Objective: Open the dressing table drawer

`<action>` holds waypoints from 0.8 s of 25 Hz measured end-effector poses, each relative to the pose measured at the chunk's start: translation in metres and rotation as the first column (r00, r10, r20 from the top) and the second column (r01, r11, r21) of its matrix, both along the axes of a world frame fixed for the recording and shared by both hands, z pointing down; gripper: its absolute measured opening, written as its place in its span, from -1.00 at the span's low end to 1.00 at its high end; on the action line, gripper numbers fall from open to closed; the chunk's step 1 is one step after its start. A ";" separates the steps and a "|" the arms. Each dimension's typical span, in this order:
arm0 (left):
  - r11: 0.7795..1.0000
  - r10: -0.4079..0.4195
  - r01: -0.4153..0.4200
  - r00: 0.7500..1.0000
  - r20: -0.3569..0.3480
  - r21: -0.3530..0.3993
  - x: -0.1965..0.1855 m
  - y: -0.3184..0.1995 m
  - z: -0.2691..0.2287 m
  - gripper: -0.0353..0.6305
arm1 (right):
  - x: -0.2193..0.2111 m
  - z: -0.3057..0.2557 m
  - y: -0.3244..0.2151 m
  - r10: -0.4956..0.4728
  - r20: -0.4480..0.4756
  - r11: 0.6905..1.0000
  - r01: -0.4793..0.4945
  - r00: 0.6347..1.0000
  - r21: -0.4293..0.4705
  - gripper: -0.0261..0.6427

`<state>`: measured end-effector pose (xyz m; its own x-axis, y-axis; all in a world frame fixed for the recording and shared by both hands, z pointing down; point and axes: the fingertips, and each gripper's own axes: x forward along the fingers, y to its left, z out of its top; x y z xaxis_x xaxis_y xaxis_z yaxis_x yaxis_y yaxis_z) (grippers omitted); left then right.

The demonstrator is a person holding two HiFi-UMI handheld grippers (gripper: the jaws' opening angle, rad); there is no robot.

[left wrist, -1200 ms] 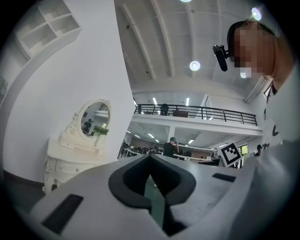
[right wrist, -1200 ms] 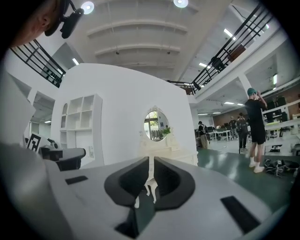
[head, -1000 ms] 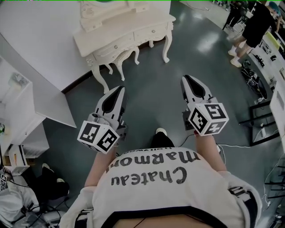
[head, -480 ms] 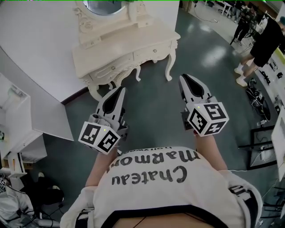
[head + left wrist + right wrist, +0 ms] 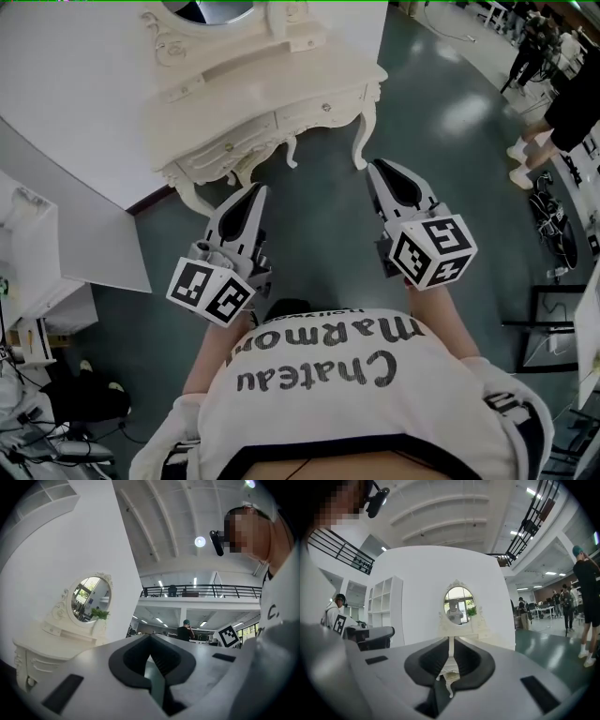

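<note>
The cream dressing table (image 5: 272,80) stands against the white wall at the top of the head view. Its two drawers (image 5: 228,146) (image 5: 325,106) are closed, and an oval mirror (image 5: 202,9) sits above. My left gripper (image 5: 255,190) is held over the floor, just short of the table's left legs. My right gripper (image 5: 378,167) points near the right front leg. On both, the jaws are together with nothing between them. The left gripper view has the table (image 5: 44,644) at its left, past the gripper (image 5: 151,637). The right gripper (image 5: 451,639) faces the mirror (image 5: 459,604).
A white shelf unit (image 5: 37,244) and a slanted white partition (image 5: 84,234) stand at the left. People (image 5: 572,103) stand at the far right, next to a black frame stand (image 5: 553,319). Cables (image 5: 47,450) lie at the lower left. Dark green floor lies before the table.
The dressing table has come nearer and lower in the head view. Both grippers have moved forward toward it, and their jaws stay together.
</note>
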<state>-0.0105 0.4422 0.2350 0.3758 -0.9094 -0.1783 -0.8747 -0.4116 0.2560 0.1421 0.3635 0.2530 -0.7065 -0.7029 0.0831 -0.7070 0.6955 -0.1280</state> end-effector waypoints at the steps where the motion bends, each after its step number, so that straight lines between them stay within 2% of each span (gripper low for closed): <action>1: 1.000 0.001 -0.001 1.000 -0.003 -0.012 0.000 -0.005 0.004 -0.82 | -0.001 0.006 -0.004 -0.006 0.001 1.000 0.006 1.000 -0.015 -0.78; 4: 1.000 0.007 -0.007 1.000 -0.009 -0.028 -0.001 -0.021 0.012 -0.82 | -0.008 0.015 -0.017 -0.026 0.012 0.999 0.026 1.000 -0.033 -0.78; 9: 0.999 0.035 -0.035 0.999 -0.006 -0.016 -0.003 -0.058 0.014 -0.82 | -0.017 0.009 -0.041 -0.040 0.060 0.999 0.040 0.997 0.001 -0.78; 14: 0.997 0.075 -0.075 0.997 -0.008 -0.006 -0.013 -0.110 0.013 -0.82 | -0.023 0.006 -0.085 0.005 0.064 1.000 -0.004 0.998 -0.012 -0.78; 20: 0.994 0.104 -0.104 0.995 -0.003 0.020 -0.049 -0.183 -0.011 -0.82 | -0.048 -0.006 -0.150 0.056 0.045 0.998 -0.055 0.997 -0.030 -0.78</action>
